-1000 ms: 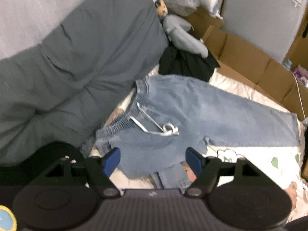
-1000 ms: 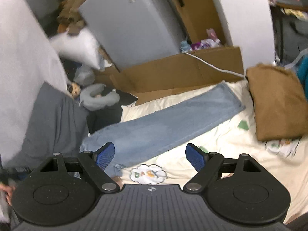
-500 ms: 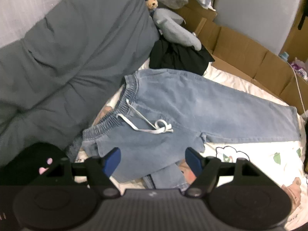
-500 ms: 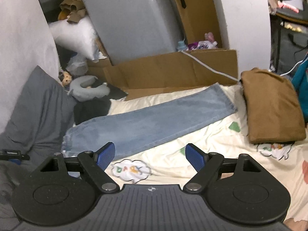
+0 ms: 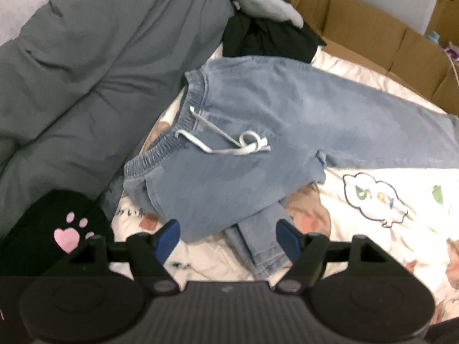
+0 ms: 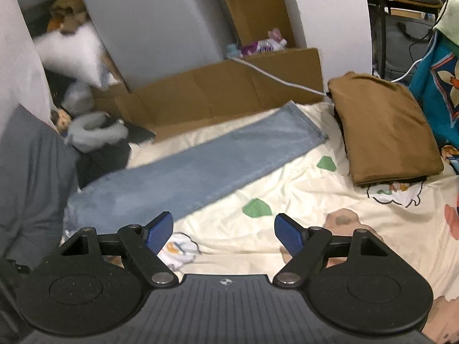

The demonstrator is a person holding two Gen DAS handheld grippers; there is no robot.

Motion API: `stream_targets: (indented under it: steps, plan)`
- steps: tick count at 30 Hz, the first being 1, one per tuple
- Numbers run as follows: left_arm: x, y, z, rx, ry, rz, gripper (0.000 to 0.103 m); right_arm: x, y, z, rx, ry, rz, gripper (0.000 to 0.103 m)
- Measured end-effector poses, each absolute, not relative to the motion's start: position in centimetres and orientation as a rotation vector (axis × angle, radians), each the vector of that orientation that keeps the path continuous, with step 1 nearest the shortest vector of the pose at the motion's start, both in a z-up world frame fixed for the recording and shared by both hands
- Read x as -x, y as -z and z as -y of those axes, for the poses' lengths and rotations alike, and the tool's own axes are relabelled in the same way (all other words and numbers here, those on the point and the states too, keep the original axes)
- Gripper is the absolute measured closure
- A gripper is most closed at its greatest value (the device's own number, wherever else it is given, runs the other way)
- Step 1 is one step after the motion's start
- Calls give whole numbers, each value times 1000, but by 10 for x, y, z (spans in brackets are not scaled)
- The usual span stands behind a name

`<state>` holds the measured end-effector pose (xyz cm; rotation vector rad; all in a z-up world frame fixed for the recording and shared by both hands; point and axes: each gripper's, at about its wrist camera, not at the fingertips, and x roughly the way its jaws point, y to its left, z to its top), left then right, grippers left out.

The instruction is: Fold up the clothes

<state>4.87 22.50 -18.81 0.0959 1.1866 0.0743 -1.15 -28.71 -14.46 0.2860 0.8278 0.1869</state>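
Note:
Light blue jeans (image 5: 272, 120) with an elastic waistband and a white drawstring (image 5: 246, 146) lie on the cartoon-print bed sheet (image 5: 373, 229). One leg stretches to the right. The other is tucked under the seat, and its hem shows near the bottom of the left wrist view. My left gripper (image 5: 226, 229) hovers open just above that tucked leg, nothing between its fingers. In the right wrist view the long leg (image 6: 200, 172) runs diagonally across the sheet. My right gripper (image 6: 223, 226) is over bare sheet near that leg, its jaws closing slightly with nothing between them.
A grey duvet (image 5: 86, 71) borders the jeans' waistband side. A black item with a pink paw print (image 5: 57, 235) lies beside my left gripper. A folded brown garment (image 6: 384, 132) sits at the leg's hem end. Cardboard (image 6: 215, 91), a plush toy (image 6: 91, 132) and black clothing (image 5: 266, 40) line the far edge.
Both grippers have come down toward the bed, so the jeans and the sheet look larger and closer. The jeans have not moved.

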Motion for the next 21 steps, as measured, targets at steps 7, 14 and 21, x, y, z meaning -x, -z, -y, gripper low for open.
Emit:
stream_targets:
  steps: [7, 14, 21]
  plan:
    - [-51, 210, -226, -38, -96, -1214, 27, 3, 162, 286, -281, -168, -876, 20]
    - [-50, 219, -222, -65, -78, -1214, 27, -2, 172, 289, -290, -147, -891, 20]
    - [-48, 210, -235, 29, -93, -1192, 27, -3, 181, 296, -288, -148, -907, 20]
